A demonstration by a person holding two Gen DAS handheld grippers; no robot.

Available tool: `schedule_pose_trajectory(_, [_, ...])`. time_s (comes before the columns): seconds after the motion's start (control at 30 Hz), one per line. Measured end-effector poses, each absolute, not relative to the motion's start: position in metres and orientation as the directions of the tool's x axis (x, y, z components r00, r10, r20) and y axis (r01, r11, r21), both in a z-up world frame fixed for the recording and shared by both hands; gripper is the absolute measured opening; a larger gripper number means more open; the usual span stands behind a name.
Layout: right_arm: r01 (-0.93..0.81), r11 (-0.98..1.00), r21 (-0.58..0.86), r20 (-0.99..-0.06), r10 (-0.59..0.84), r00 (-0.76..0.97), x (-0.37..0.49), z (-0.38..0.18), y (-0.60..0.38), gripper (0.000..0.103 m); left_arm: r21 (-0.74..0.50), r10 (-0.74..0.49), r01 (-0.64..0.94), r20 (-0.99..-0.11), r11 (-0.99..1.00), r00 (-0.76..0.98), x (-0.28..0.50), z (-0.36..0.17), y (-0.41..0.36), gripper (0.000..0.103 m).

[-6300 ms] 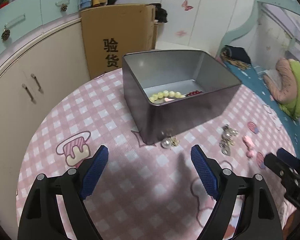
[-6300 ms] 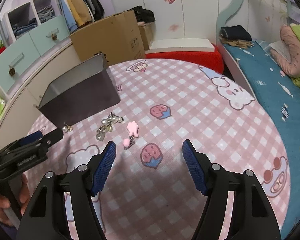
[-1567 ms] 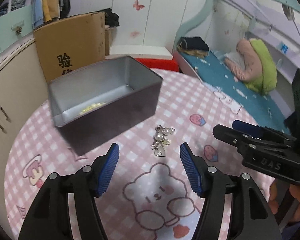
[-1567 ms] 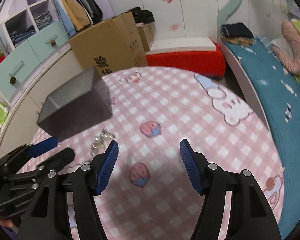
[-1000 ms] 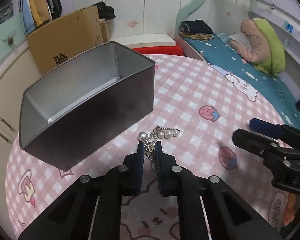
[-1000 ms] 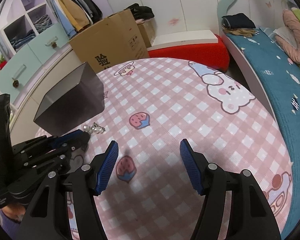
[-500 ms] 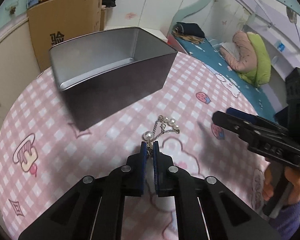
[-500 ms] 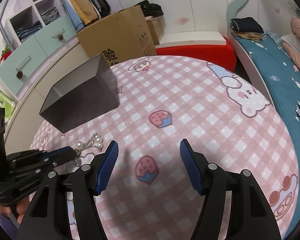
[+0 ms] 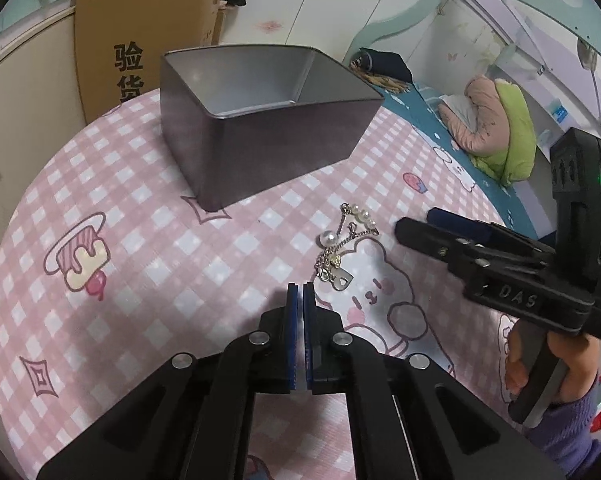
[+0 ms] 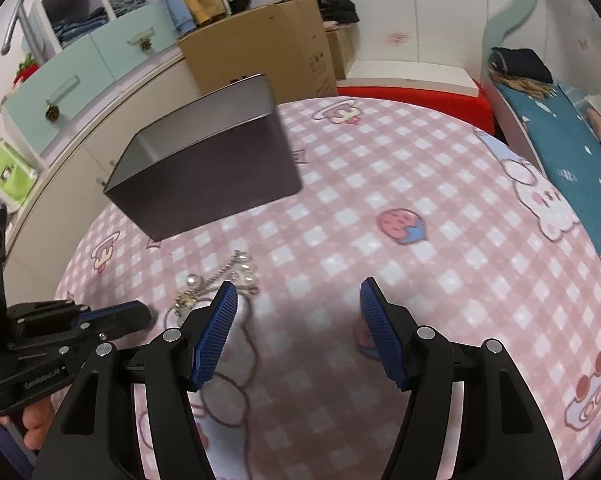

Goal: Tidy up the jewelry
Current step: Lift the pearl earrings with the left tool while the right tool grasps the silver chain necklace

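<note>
One pearl chain [image 9: 342, 252] lies loose on the counter [image 9: 140, 280], near the tin [image 9: 260, 128], not yet boxed. Left gripper [image 9: 300, 300] jaws closed empty; right gripper [image 10: 296, 312] jaws open.

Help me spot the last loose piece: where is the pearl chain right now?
The pearl chain lies on the pink checked cloth, in front of the grey tin, just ahead of the shut left tongs.
</note>
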State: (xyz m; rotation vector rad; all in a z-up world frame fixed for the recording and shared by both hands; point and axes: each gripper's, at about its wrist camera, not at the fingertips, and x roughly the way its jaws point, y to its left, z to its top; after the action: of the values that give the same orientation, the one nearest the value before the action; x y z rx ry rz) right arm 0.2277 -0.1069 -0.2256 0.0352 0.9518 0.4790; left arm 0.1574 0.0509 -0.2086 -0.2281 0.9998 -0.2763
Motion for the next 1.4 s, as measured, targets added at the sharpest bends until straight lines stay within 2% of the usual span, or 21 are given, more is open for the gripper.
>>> schedule_pose_trajectory(0.07, [-0.395,0.896,0.206,-0.781,0.393,0.485,0.230,-0.228,-0.096,0.062,-0.313,-0.329,0.121,-0.792,0.942,0.514,0.157,-0.208,0.052,0.002])
schedule_pose_trajectory(0.17, [-0.411,0.895,0.171,-0.786,0.376,0.491,0.234,-0.230,-0.082,0.054,-0.321,-0.332,0.114,-0.788,0.940,0.518,0.157,-0.207,0.057,0.003])
schedule_pose_trajectory(0.2, [-0.416,0.894,0.168,-0.788,0.375,0.488,0.235,-0.229,-0.078,0.051,-0.326,-0.335,0.111,-0.786,0.939,0.519,0.157,-0.207,0.059,0.010])
schedule_pose_trajectory(0.23, [-0.420,0.893,0.162,-0.789,0.373,0.489,0.236,-0.229,-0.076,0.049,-0.330,-0.334,0.104,-0.785,0.938,0.523,0.157,-0.206,0.061,0.022])
schedule_pose_trajectory(0.27, [-0.430,0.892,0.143,-0.792,0.364,0.490,0.235,-0.229,-0.071,0.046,-0.330,-0.330,0.098,-0.783,0.939,0.528,0.157,-0.206,0.063,0.028])
schedule_pose_trajectory(0.3, [-0.436,0.891,0.124,-0.795,0.352,0.495,0.235,-0.229,-0.068,0.040,-0.329,-0.326,0.093,-0.780,0.940,0.534,0.157,-0.206,0.065,0.034])
schedule_pose_trajectory(0.37, [-0.466,0.878,0.110,-0.795,0.359,0.489,0.232,-0.228,-0.062,0.026,-0.335,-0.331,0.094,-0.776,0.938,0.538,0.156,-0.204,0.066,0.034])
schedule_pose_trajectory(0.4, [-0.477,0.870,0.122,-0.797,0.373,0.475,0.231,-0.228,-0.061,0.015,-0.336,-0.332,0.095,-0.775,0.937,0.537,0.157,-0.204,0.066,0.034])
schedule_pose_trajectory(0.43, [-0.484,0.869,0.103,-0.801,0.361,0.478,0.229,-0.227,-0.059,0.010,-0.332,-0.329,0.094,-0.776,0.938,0.538,0.157,-0.204,0.066,0.034])
schedule_pose_trajectory(0.53, [-0.481,0.870,0.107,-0.794,0.366,0.485,0.224,-0.222,-0.062,0.010,-0.329,-0.329,0.099,-0.778,0.939,0.535,0.158,-0.204,0.064,0.034])
schedule_pose_trajectory(1.0, [-0.470,0.857,0.210,-0.647,0.482,0.590,0.197,-0.127,-0.109,0.010,-0.332,-0.350,0.133,-0.772,0.934,0.531,0.160,-0.202,0.044,0.034])
schedule_pose_trajectory(1.17, [-0.436,0.878,0.196,-0.638,0.452,0.624,0.197,-0.119,-0.125,0.010,-0.343,-0.372,0.155,-0.767,0.926,0.523,0.167,-0.201,0.028,0.034])
schedule_pose_trajectory(1.4, [-0.384,0.899,0.209,-0.645,0.422,0.637,0.199,-0.127,-0.154,0.010,-0.279,-0.344,0.203,-0.781,0.939,0.521,0.197,-0.197,-0.014,0.034])
